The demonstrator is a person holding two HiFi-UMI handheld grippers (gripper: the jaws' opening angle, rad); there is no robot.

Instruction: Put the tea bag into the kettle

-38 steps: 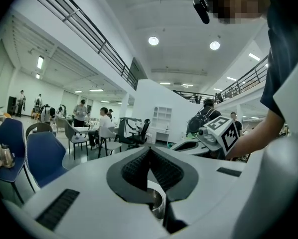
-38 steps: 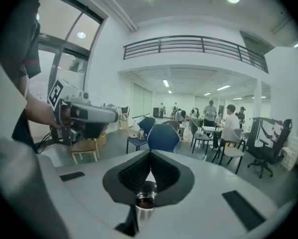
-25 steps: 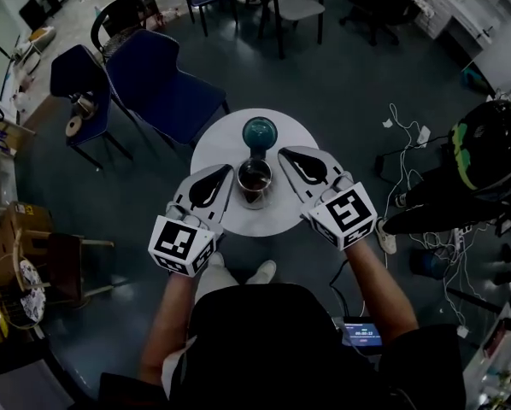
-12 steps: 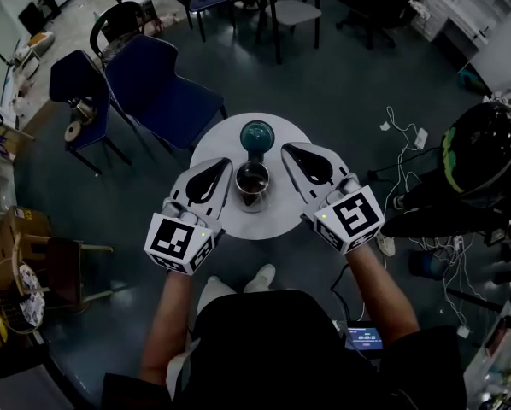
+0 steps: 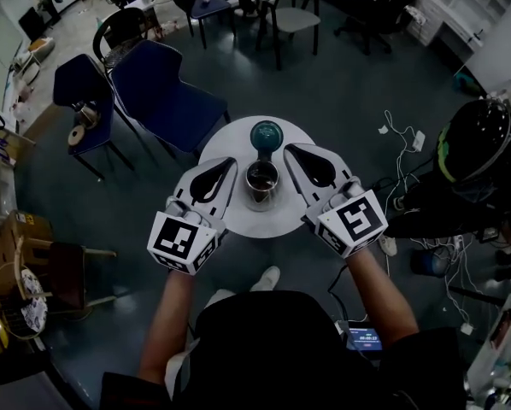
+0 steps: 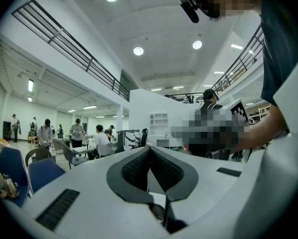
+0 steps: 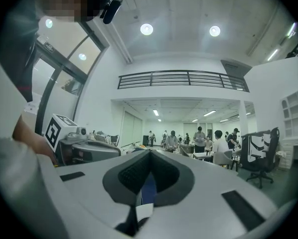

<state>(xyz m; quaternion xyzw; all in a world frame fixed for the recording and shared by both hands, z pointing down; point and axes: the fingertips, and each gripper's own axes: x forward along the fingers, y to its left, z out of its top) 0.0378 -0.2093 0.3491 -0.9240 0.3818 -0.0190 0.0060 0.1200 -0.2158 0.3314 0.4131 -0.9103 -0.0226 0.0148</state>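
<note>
Both held over the round white counter [image 5: 264,223], my left gripper [image 5: 228,166] and right gripper [image 5: 290,150], each with jaws closed tip to tip, flank the kettle [image 5: 261,180]. A teal round object [image 5: 266,135] sits just behind it. I cannot make out the tea bag.

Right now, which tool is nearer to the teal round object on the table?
Right. The right tool has its tip just beside the teal round object; the left tool ends farther back, level with the kettle.
</note>
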